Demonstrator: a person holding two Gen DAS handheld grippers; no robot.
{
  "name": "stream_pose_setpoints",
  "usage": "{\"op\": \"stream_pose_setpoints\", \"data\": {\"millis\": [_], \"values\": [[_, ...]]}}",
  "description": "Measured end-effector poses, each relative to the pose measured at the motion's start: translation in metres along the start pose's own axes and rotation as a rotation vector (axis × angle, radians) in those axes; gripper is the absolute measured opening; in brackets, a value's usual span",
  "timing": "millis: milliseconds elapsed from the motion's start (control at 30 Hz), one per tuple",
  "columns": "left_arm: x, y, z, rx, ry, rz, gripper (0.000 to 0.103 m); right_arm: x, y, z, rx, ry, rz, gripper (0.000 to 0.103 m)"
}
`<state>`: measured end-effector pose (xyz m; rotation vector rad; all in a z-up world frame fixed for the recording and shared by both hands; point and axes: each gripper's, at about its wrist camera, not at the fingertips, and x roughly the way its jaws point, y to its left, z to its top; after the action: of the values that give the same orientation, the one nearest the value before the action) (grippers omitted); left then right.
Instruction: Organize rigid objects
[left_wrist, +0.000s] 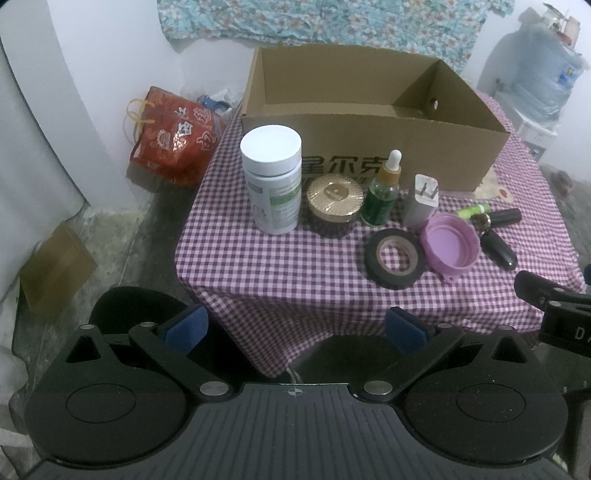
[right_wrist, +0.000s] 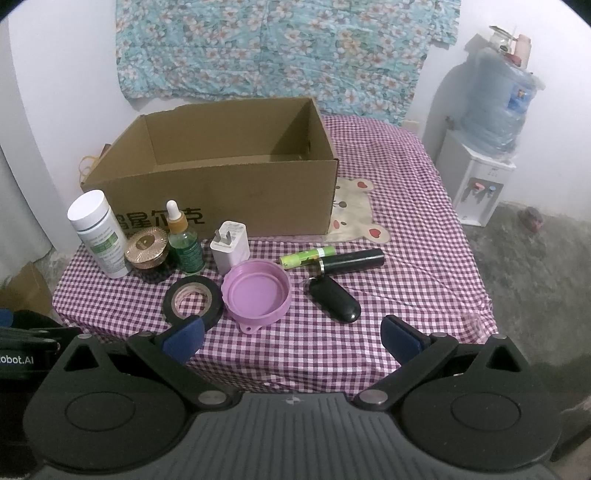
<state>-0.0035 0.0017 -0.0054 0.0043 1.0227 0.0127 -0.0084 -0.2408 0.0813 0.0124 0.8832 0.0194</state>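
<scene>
A purple checked cloth (right_wrist: 388, 206) is covering the table, floral fabric (right_wrist: 280, 48) hanging behind the cardboard box (right_wrist: 229, 192). Bottles, tape and lid are sitting before the box. Left gripper (left_wrist: 295, 326) and right gripper (right_wrist: 291, 338) are gaping wide, empty.

The near strip of the checked tablecloth (right_wrist: 314, 354) lies bare, giving open approach from the front. Farther in, a row blocks the way to the cardboard box (right_wrist: 229, 188): white bottle (right_wrist: 98, 232), gold-lidded jar (right_wrist: 147, 247), dropper bottle (right_wrist: 184, 243), charger (right_wrist: 231, 245). Tape roll (right_wrist: 194, 301), purple lid (right_wrist: 256, 295) and black case (right_wrist: 334, 299) crowd the middle. The table's right half is free; the box seems empty inside, though its floor is partly hidden.
</scene>
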Motion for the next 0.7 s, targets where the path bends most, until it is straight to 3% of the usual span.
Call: {"op": "stream_pose_setpoints", "data": {"millis": [700], "values": [[0.012, 0.000, 0.003, -0.002, 0.037, -0.002, 0.103, 0.008, 0.005, 0.003, -0.028, 0.016, -0.025, 0.103]]}}
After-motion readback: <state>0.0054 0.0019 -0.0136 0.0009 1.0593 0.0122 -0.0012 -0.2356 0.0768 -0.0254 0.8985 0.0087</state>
